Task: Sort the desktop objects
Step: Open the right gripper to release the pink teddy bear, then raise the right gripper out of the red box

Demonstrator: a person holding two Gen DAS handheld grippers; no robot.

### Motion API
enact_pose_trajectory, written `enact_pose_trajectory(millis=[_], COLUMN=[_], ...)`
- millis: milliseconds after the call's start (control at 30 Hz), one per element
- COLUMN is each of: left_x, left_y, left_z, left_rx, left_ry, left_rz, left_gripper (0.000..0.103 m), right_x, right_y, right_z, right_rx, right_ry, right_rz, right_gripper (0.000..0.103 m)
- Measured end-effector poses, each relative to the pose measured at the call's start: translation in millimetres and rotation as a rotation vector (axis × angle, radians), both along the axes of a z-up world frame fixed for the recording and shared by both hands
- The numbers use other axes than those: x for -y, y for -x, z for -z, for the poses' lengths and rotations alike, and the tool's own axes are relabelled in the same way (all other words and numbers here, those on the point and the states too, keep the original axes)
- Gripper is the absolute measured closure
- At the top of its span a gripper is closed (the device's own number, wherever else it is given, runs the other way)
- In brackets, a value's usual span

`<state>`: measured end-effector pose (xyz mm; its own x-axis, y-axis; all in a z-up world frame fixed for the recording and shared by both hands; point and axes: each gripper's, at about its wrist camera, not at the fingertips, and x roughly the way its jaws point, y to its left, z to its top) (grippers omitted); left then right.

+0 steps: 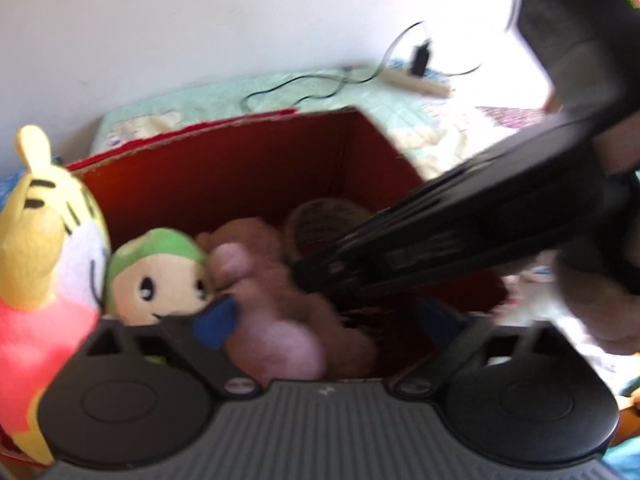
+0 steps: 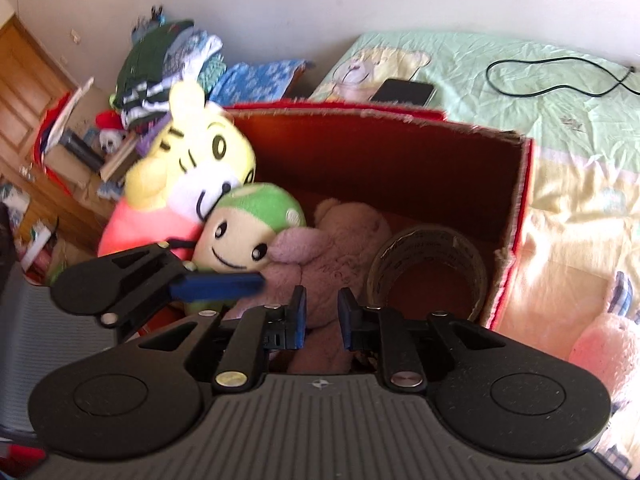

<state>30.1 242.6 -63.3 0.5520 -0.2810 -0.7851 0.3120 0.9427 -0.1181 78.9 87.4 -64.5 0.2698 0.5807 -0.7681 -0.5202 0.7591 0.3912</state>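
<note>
A red cardboard box [image 2: 360,114] holds a yellow tiger plush [image 2: 192,152], a green-capped doll [image 2: 244,232], a brownish-pink plush bear [image 2: 340,232] and a roll of clear tape [image 2: 432,264]. In the left wrist view my left gripper [image 1: 328,320] stands wide open over the box [image 1: 224,128]. The bear [image 1: 276,332] lies between its blue pads, loose. One of its fingers [image 2: 216,285] shows in the right wrist view beside the doll. My right gripper [image 2: 322,320] is shut and empty just above the bear. It reaches in from the right [image 1: 308,276] in the left wrist view.
The box sits on a bed with a pale green sheet [image 2: 560,92]. On the sheet lie a dark phone [image 2: 404,92], a black cable [image 2: 552,76] and a power strip [image 1: 416,82]. A pink plush [image 2: 608,344] lies to the right of the box. Folded clothes [image 2: 172,56] are piled behind it on the left.
</note>
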Motion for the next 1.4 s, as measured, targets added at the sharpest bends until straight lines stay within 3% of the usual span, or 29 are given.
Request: enact_pose_trajectory(millis=[100, 233, 367, 667, 967, 1267, 1400], left_x=[-8, -6, -1, 2, 14, 31, 42], left_y=[-6, 4, 14, 17, 18, 28, 31], left_z=[7, -1, -8, -21, -20, -24, -25], left_rx=[-0.049, -0.008, 0.037, 0.073, 0.066, 0.068, 0.071], left_ry=[0.072, 0.045, -0.035, -0.115, -0.189, -0.233, -0.258], left_rz=[-0.005, -0.011, -0.039, -0.164, -0.248, -0.333, -0.362], left_gripper=[0.002, 0.008, 0.009, 0.010, 0.010, 0.007, 0.007], right_x=[7, 20, 35, 51, 51, 67, 75], right_y=[2, 6, 15, 38, 59, 75, 82], right_z=[-2, -9, -11, -6, -8, -11, -12], right_rx=[0.011, 0.025, 0.049, 0.108, 0.194, 0.210, 0.219], right_ry=[-0.036, -0.094, -0.147, -0.173, -0.107, -0.169, -0.207], right_rz=[0.044, 0.090, 0.153, 0.257, 0.277, 0.256, 0.255], right_gripper=[0.083, 0.082, 0.076, 0.076, 0.076, 0.076, 0.071])
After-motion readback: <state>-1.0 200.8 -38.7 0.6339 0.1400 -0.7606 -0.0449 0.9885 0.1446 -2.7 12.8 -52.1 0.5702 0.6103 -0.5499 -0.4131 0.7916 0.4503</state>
